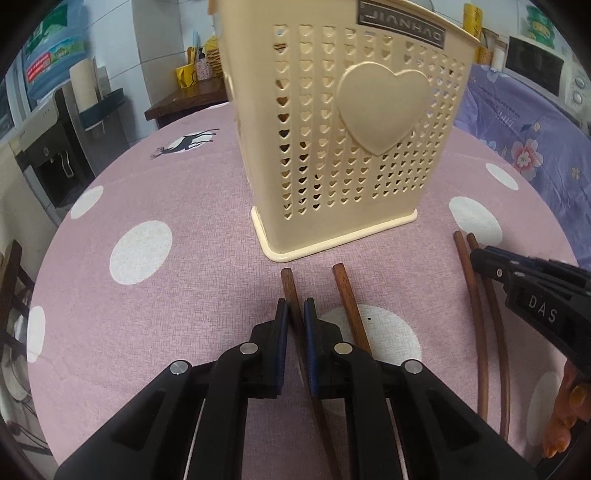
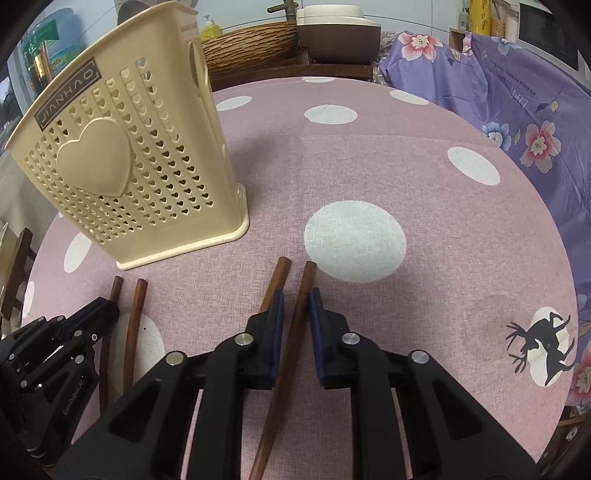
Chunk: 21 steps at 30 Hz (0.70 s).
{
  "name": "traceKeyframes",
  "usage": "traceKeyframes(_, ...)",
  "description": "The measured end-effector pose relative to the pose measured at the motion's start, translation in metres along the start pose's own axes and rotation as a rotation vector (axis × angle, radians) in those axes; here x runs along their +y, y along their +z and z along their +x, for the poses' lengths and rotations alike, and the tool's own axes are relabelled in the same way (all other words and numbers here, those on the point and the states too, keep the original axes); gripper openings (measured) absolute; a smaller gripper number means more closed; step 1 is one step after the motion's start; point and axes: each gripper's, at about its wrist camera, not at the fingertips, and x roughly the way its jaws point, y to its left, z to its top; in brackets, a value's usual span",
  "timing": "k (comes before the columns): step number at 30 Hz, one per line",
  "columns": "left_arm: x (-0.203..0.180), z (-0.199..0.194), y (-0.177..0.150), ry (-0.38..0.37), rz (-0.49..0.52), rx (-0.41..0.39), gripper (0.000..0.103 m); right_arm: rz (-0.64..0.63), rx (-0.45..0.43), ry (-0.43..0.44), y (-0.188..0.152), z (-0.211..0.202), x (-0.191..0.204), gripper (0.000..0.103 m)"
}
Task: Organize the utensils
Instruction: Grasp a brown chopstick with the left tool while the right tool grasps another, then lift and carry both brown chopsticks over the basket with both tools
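Note:
A cream utensil holder (image 1: 332, 147) (image 2: 129, 166) with heart-shaped holes stands upright on the pink dotted tablecloth (image 1: 166, 184). Two pairs of brown wooden chopsticks lie flat in front of it. My left gripper (image 1: 295, 310) is shut on the left chopstick (image 1: 289, 286) of its pair; the other one (image 1: 347, 295) lies just to its right. My right gripper (image 2: 297, 295) is shut on the right chopstick (image 2: 306, 280) of the second pair, and its neighbour (image 2: 277, 282) runs under the left finger. Each gripper shows at the edge of the other's view: right gripper (image 1: 480, 258), left gripper (image 2: 107, 310).
A purple floral cloth (image 1: 517, 122) (image 2: 517, 110) covers the area right of the table, with a microwave (image 1: 535, 70) behind. A water dispenser (image 1: 55, 147) stands to the left. A rice cooker (image 2: 336, 33) and a woven basket (image 2: 251, 44) sit beyond the far table edge. A hand (image 1: 569, 413) shows lower right.

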Motion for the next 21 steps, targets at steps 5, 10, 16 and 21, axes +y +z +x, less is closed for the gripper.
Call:
traceKeyframes(5, 0.0059, -0.0016, 0.0001, -0.039, -0.019, 0.015, 0.009, -0.007, 0.014, 0.013, 0.0011, -0.0003, -0.0008, 0.011)
traceKeyframes(10, 0.005, -0.0004, 0.0001, -0.023, -0.028, 0.012, 0.009, -0.018, 0.001, -0.025, -0.0012, -0.0003, 0.0065, 0.011)
traceKeyframes(16, 0.0059, 0.0008, 0.0007, -0.023, -0.03, 0.005, 0.009, -0.037, -0.005, -0.034, -0.0029, -0.0004, 0.0074, 0.011)
traceKeyframes(21, 0.0035, 0.0002, -0.0005, -0.014, -0.027, -0.002, 0.009, -0.014, -0.011, -0.013, -0.0031, -0.0006, 0.0034, 0.011)
